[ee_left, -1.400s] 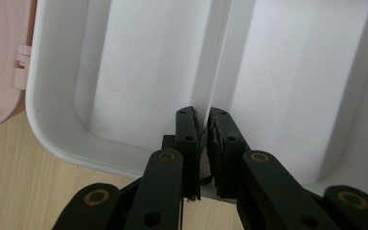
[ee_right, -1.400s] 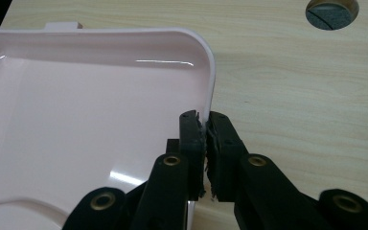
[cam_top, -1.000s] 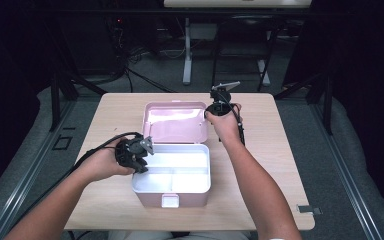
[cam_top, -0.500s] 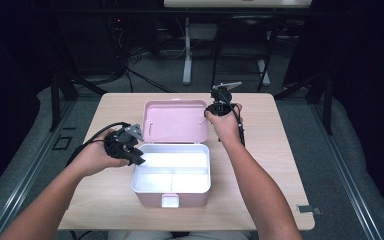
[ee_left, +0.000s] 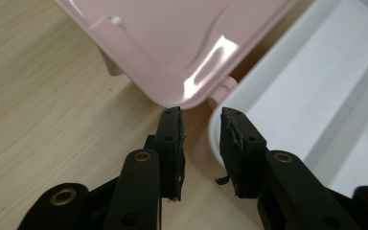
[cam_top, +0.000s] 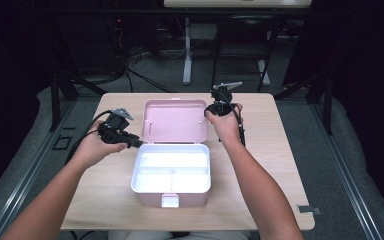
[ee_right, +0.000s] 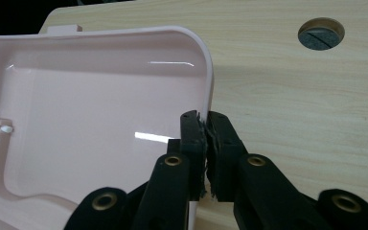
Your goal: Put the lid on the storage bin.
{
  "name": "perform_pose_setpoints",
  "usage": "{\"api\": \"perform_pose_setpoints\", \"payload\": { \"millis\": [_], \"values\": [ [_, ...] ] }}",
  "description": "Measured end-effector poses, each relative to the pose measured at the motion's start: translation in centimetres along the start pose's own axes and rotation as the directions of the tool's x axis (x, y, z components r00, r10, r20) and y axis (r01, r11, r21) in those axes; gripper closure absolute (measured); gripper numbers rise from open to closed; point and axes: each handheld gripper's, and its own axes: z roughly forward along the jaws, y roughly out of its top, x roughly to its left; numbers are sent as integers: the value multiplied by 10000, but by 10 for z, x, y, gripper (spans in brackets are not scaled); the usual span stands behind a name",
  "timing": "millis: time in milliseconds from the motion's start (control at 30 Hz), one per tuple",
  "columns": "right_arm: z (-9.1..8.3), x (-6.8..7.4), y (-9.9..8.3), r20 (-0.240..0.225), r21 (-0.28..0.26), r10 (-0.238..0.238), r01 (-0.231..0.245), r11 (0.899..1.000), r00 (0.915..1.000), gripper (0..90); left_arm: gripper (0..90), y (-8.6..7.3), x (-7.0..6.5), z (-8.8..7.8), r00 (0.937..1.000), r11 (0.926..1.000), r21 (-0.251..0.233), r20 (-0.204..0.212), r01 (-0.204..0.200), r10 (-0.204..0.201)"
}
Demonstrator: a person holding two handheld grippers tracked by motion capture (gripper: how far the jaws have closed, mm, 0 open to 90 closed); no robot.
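Note:
A pink box (cam_top: 150, 196) stands mid-table with a white divided tray (cam_top: 170, 167) inside and its pink lid (cam_top: 175, 120) swung up at the back. My right gripper (cam_top: 209, 112) is shut on the lid's right edge, and in the right gripper view its pads (ee_right: 203, 117) pinch the rim of the lid (ee_right: 100, 120). My left gripper (cam_top: 137, 143) sits at the box's rear left corner by the hinge. Its jaws (ee_left: 201, 115) have just been closing and stand a little apart with nothing between them. Just beyond their tips are the lid (ee_left: 172, 43) and the tray (ee_left: 297, 96).
The light wooden table (cam_top: 280, 165) has bare room left and right of the box. A round cable hole (ee_right: 321, 33) lies in the tabletop past the lid. A latch (cam_top: 170, 201) sits on the box's front wall. Dark floor and stands surround the table.
My left hand has drawn away from the box's left side, moving left and toward the back, to the hinge corner. The right hand and the lid have stayed put.

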Motion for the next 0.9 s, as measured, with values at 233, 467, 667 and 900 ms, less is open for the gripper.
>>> {"api": "perform_pose_setpoints", "payload": {
  "millis": [233,467,667,900],
  "values": [
    [0,1,0,-31,-66,-60,60,10000,10000,865,675,8,22,3,9836,9770,-1281,-362,1706,-1765],
    [-2,1,0,-86,-89,-92,92,9999,9999,865,634,16,40,13,9565,9454,-1993,-856,2579,-2790],
    [-3,1,-1,-133,-148,-97,95,9998,9999,864,629,19,43,24,9481,9349,-2219,-950,2769,-3034],
    [-7,2,-2,-180,-342,-176,169,9993,9997,865,647,24,47,30,9372,9168,-2618,-956,3015,-3355]
  ]
}}
